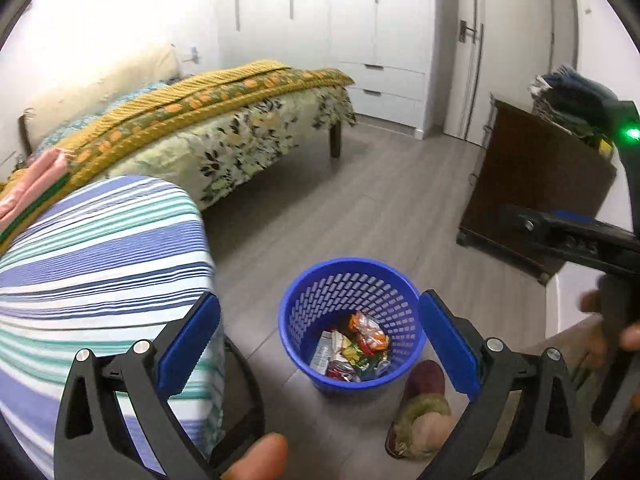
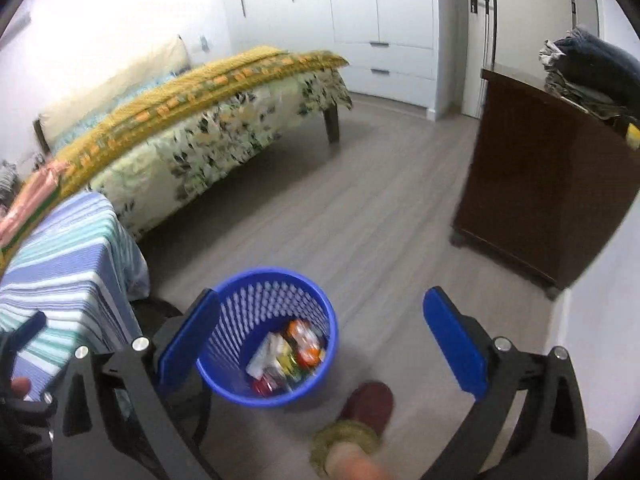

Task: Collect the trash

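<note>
**Left wrist view: trash in the bin, both grippers empty**

Status of task. One blue bin point(image 1: 352, 324) is stood on the grey wooden floor point(image 1: 380, 208), just beside the striped table cover point(image 1: 100, 264). The trash point(image 1: 352, 352) is lodged at the bottom of the bin, well below the rim. No loose wrapper or scrap is seen on the bare floor, on the bed point(image 1: 224, 136) or on the visible part of the striped cover. The collecting is judged to be done, or nearly so, for the area shown; corners outside both views cannot be checked.

Grippers. The left gripper point(image 1: 320, 344) is spread wide, with nothing between its blue pads; the bin is seen through the gap, well below. The right gripper point(image 2: 322, 344) is spread equally wide and holds nothing. Part of the right gripper's black body is also caught at the right edge of the left wrist view.

Count of items.
- Bin: one.
- Trash pieces in the bin: several crumpled wrappers, in orange, white, yellow-green and red; an exact count cannot be made, as they overlap and are blurred in the right wrist view.
- Grippers: two, both empty.
- Bed: one, with a yellow blanket point(image 1: 208, 92).
- Dark wooden cabinet point(image 1: 536, 184): one, with folded clothes point(image 1: 572, 96) stacked on top.
- White wardrobe point(image 1: 332, 20): one run of doors and drawers.
- Slippered foot point(image 1: 420, 412): one, just beside the bin.
</note>
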The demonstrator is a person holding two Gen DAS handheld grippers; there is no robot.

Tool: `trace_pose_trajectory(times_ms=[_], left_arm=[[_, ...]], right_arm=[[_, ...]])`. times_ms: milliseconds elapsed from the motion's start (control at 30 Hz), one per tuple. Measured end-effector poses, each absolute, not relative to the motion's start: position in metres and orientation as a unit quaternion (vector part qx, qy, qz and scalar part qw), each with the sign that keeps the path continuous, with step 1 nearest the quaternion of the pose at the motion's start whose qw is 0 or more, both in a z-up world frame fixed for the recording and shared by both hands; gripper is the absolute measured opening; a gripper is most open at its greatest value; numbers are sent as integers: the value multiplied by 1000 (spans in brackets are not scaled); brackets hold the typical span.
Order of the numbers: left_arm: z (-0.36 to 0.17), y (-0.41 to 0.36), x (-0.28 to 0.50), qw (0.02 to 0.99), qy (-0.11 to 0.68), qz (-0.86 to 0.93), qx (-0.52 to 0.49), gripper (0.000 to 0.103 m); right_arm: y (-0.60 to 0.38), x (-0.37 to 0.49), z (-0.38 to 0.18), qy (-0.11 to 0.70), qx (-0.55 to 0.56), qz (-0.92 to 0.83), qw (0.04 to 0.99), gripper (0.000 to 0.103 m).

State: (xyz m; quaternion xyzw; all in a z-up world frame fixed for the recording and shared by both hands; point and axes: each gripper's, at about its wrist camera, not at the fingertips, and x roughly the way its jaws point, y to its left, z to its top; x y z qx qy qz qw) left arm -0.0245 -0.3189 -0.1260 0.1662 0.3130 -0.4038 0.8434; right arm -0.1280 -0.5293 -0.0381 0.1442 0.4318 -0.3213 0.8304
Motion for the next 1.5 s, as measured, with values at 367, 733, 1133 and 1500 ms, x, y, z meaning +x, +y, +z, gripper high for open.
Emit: trace_pose_trajectory(times_ms=[367, 733, 1133, 1500], left_arm=[[-128, -313, -24, 834, 372, -365, 181, 98], [-142, -314, -27, 814, 403, -364, 205, 98], [-146, -317, -27, 812, 409, -357, 216, 98], [-147, -318, -26, 811, 413, -354, 217, 98]], right_arm=[[-493, -139, -36, 487, 157, -247, 823, 98], [-465, -146, -47, 516, 144, -241, 809, 98], [-462, -149, -57, 534, 140, -240, 798, 98], [-460, -147, -55, 536, 135, -235, 799, 98]])
